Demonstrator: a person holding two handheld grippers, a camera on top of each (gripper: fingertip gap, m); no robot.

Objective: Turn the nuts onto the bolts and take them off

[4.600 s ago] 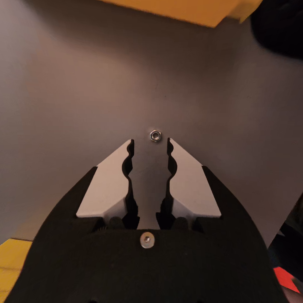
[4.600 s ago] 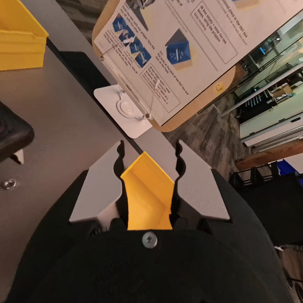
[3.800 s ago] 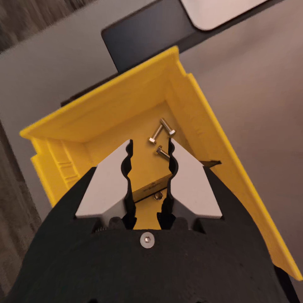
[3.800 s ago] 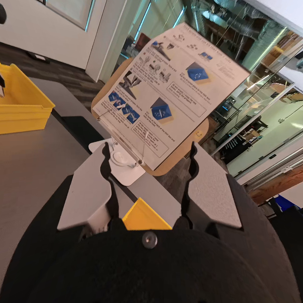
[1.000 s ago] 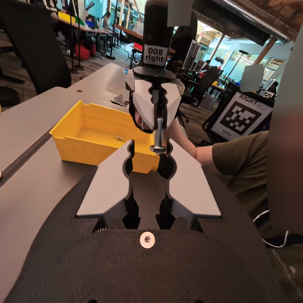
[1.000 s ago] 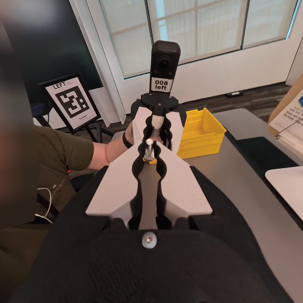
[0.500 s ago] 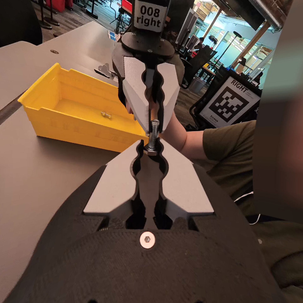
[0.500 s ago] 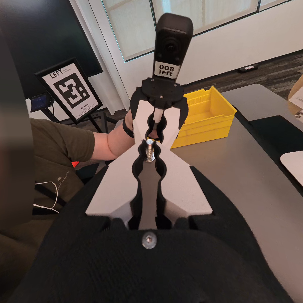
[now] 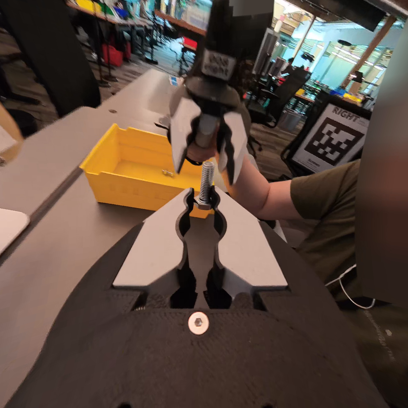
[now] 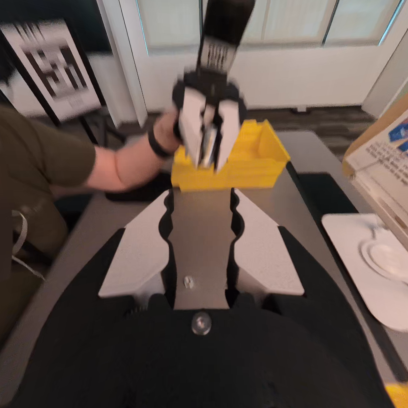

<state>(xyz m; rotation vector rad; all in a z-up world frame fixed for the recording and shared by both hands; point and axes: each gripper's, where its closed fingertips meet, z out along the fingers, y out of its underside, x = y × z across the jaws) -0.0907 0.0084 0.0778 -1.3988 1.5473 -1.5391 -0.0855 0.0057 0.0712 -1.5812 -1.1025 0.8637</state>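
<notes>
The left gripper (image 9: 203, 194), low in its frame, pinches at its fingertips, while the right gripper (image 10: 201, 195) gapes wide and empty, a bare forearm (image 9: 254, 196) at centre right behind.

yellow bin (image 9: 123, 189) on grey table (image 9: 66, 231) | marker sign (image 9: 331, 141) | white stand base (image 10: 364, 254)

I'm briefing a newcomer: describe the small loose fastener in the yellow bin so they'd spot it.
On the grey table sits a yellow bin. On its floor lies one small fastener, unlike the big bolt in the left gripper.
</notes>
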